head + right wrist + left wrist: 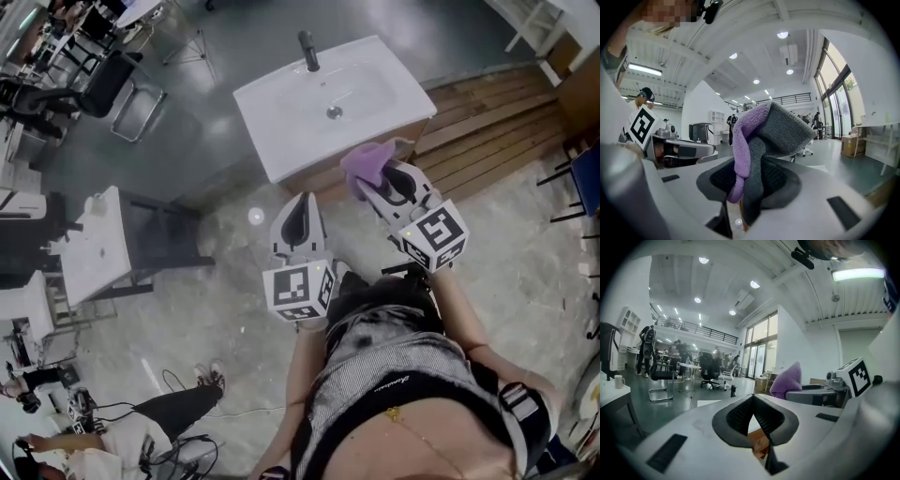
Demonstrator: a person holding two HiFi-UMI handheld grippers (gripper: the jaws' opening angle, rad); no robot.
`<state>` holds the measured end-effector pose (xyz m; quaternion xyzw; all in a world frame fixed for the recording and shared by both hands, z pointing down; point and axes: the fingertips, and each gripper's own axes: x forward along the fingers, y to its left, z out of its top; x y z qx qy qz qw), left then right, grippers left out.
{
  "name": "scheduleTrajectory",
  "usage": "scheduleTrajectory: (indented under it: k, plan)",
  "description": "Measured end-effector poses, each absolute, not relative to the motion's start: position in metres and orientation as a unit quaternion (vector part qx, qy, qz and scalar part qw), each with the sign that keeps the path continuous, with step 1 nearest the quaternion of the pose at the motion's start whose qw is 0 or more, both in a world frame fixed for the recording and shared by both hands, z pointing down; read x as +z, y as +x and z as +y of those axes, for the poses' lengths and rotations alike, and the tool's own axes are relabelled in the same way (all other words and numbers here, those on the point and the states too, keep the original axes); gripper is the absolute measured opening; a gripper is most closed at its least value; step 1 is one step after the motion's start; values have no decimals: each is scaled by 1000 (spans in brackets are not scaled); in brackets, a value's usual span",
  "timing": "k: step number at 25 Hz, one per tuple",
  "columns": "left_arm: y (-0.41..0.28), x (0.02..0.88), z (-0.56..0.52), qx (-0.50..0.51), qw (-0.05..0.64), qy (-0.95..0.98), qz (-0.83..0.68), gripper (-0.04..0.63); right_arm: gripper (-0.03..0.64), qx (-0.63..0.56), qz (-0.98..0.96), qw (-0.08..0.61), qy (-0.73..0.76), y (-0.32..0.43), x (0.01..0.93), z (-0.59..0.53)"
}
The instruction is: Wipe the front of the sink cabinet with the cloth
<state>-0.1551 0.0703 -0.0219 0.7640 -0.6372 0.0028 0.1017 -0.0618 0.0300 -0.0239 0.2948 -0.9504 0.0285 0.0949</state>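
The sink cabinet (317,180) stands ahead of me, its white basin (361,103) and dark faucet (308,51) seen from above, with a thin strip of wooden front below the rim. My right gripper (372,184) is shut on a purple and grey cloth (364,165), held up just short of the cabinet's front right part. In the right gripper view the cloth (761,131) bunches up out of the right gripper (746,187). My left gripper (301,204) hangs lower left of it, shut and empty. The left gripper (753,405) view shows its pads pressed together, with the cloth (788,379) off to the right.
Wooden decking (497,122) lies right of the cabinet. A white unit (94,246) with a dark frame stands at the left, office chairs (111,86) behind it. A person's legs (169,410) and cables lie on the floor at lower left. A blue chair (583,178) is at the right edge.
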Motion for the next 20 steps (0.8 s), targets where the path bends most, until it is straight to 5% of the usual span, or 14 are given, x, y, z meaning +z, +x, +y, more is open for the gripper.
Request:
scheduleTrajectory:
  k: [20]
  plan:
    - [-168,0,35,-4,127,738,-662,6,179,31,-947,100,305,-48,-14,-16]
